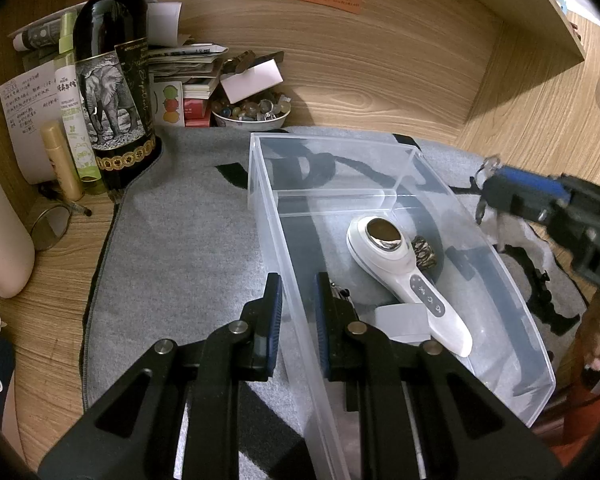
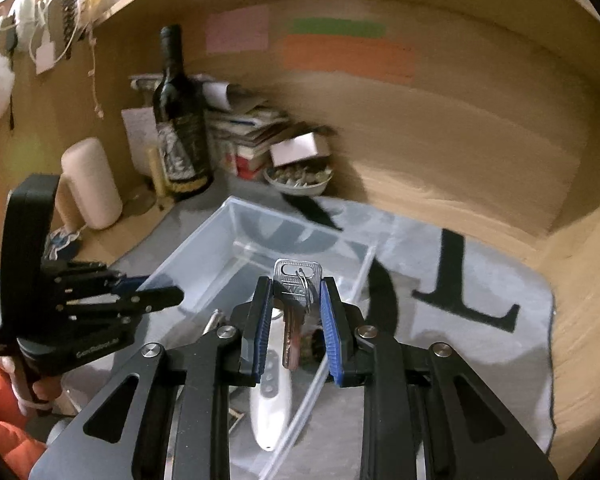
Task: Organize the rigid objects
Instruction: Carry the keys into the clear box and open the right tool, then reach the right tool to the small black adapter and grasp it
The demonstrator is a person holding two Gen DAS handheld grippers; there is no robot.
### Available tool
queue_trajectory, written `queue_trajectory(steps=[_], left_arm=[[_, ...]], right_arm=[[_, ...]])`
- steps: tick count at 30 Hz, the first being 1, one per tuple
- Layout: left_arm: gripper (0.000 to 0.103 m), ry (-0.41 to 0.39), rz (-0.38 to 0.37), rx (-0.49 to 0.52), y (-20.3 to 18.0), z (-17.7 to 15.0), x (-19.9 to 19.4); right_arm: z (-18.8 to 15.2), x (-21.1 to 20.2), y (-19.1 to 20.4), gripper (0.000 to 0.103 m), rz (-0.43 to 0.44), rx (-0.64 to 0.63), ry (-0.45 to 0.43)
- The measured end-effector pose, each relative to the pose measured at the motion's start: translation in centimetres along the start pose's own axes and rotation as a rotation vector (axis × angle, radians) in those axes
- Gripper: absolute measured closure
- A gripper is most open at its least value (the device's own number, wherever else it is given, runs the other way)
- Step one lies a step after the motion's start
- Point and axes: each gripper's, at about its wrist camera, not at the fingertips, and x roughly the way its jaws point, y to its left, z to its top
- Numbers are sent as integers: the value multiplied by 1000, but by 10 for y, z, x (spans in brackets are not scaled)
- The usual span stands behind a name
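Silver metal key (image 2: 294, 304) on its ring hangs pinched between our right gripper's (image 2: 294, 320) blue pads, blade pointing down, directly above the clear plastic bin (image 1: 276, 216). Inside that bin lies the white handheld massager (image 1: 404, 276). Our left gripper (image 1: 298, 320) clamps the bin's near wall, steadying it.

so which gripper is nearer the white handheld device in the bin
Left. The left gripper straddles the clear bin's wall right beside the white device; the right gripper, holding a key, hovers above it.
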Motion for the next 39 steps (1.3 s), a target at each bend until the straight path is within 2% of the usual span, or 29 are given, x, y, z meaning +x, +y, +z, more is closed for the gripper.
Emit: queue_trajectory(steps=[10,23,27,30,33,39], left_arm=[[88,-1,-1,-2,0,0,0],[88,-1,-1,-2,1,0,-1],[88,-1,-1,-3,1,0,-1],[88,0,-1,-3,1,-1,-1],[88,-1,-1,-4,1,0,-1],[88,-1,-1,-3,1,-1,-1]], right_arm=[[-14,37,12,81,39,-33,132],[-17,47,13,81,47,-23,168],[-15,39,8,62,31,-10,132],[-11,29,3,53,18,8,96],[-7,16,-7,35,-15,39,43],[-5,-3,-34,33,-97,95,-16]])
